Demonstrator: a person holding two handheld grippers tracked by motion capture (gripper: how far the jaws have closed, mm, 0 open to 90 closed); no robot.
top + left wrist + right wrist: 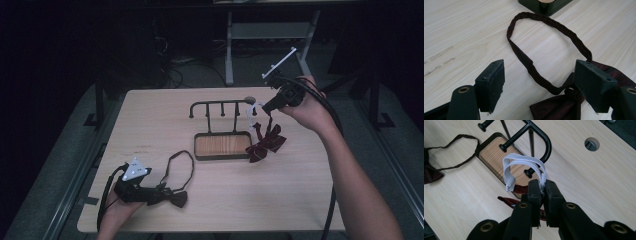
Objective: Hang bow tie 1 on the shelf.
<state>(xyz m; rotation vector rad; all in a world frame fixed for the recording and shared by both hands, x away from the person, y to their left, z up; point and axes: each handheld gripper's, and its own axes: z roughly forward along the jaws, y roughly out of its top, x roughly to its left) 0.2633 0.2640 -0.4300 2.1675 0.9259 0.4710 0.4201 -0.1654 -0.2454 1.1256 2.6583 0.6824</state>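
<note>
**Red bow tie lifted by its white strap, dark bow tie flat on worktop**

Right tongs [542, 188] clamped shut on the white strap [524, 162] of the red bow tie [265, 142], held up just beside the black rack [220, 107], strap loop close to the rack's curved end. The bow hangs below the tongs, over the rack's wooden base tray [222, 146]. Left tongs [540, 85] spread open, low over the worktop [150, 120], jaws either side of the dark bow tie [559, 106]; right jaw touching or over the bow's edge. Its dark neck band [549, 23] lies in a loop on the worktop, reaching toward the tray corner.
</note>
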